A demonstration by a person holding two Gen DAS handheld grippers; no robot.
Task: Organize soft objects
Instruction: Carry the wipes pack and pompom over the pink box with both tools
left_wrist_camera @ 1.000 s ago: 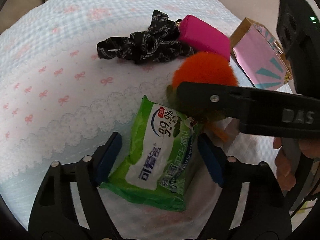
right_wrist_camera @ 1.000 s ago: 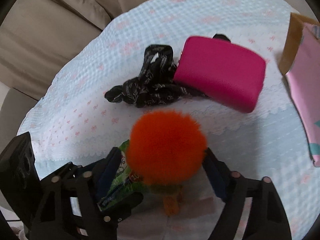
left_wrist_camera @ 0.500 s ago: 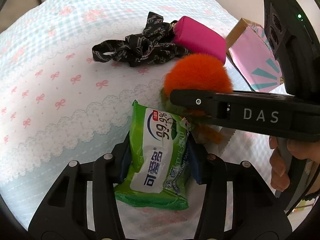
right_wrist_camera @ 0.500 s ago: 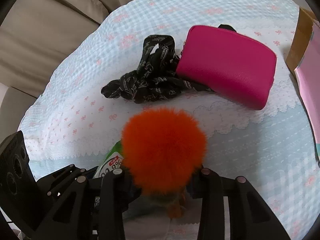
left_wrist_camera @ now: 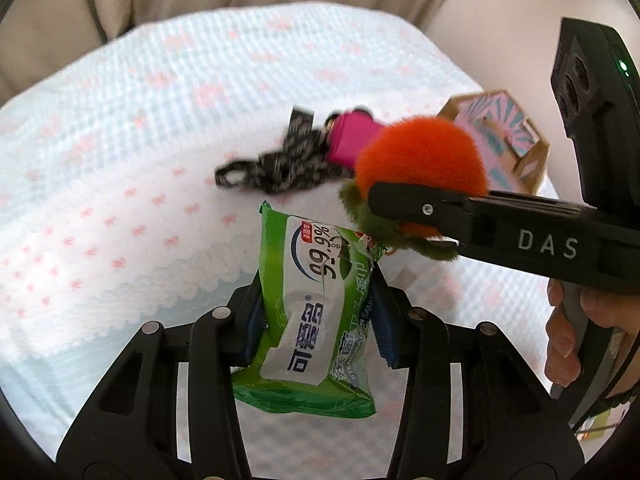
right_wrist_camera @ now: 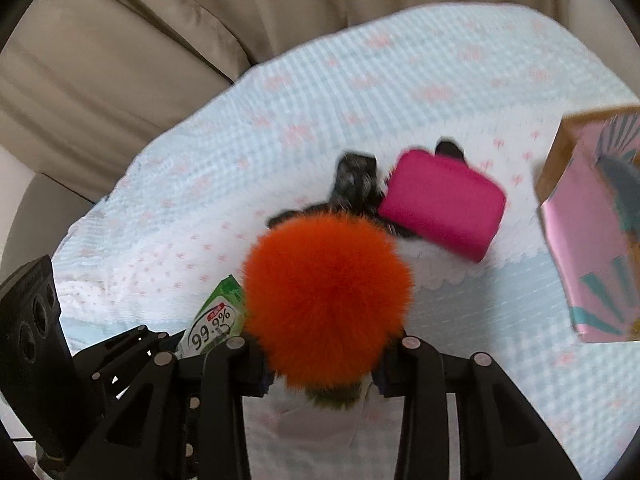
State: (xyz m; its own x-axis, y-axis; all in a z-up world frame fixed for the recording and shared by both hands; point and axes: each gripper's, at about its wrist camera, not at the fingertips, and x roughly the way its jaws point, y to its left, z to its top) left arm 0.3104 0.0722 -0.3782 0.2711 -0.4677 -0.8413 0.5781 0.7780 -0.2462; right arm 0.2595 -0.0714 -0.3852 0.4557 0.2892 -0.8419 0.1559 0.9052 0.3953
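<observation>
- The pale blue quilted cloth with pink bows and a white scalloped band (left_wrist_camera: 132, 184) covers the surface; everything not held lies on it, and both held items look raised clear of it.
- The pink gift bag with teal rays and brown card sides (right_wrist_camera: 592, 240) stands at the right edge, well apart from both grippers. It could be where the soft things go, but nothing shows that.
- The green soft plastic pack of wet wipes (left_wrist_camera: 316, 312) is clenched across its width by the left gripper (left_wrist_camera: 318, 312). Its long axis runs along the fingers, with its sealed end pointing away toward the far items.
- Judged risk: the pack is pinched near its middle, so the slack film could slide between the pads and droop or drop if swung fast.
- The fluffy orange pom-pom with an olive-green tuft (right_wrist_camera: 326, 300) is squeezed in the right gripper (right_wrist_camera: 326, 376), its green tuft back between the jaws. Being round, it has no clear long axis.
- Judged risk: the two held items are almost touching, so crossing paths could knock one loose.
- The magenta rectangular zip pouch (right_wrist_camera: 442, 210) lies flat, touching the black printed ribbon strap (left_wrist_camera: 276, 168).
</observation>
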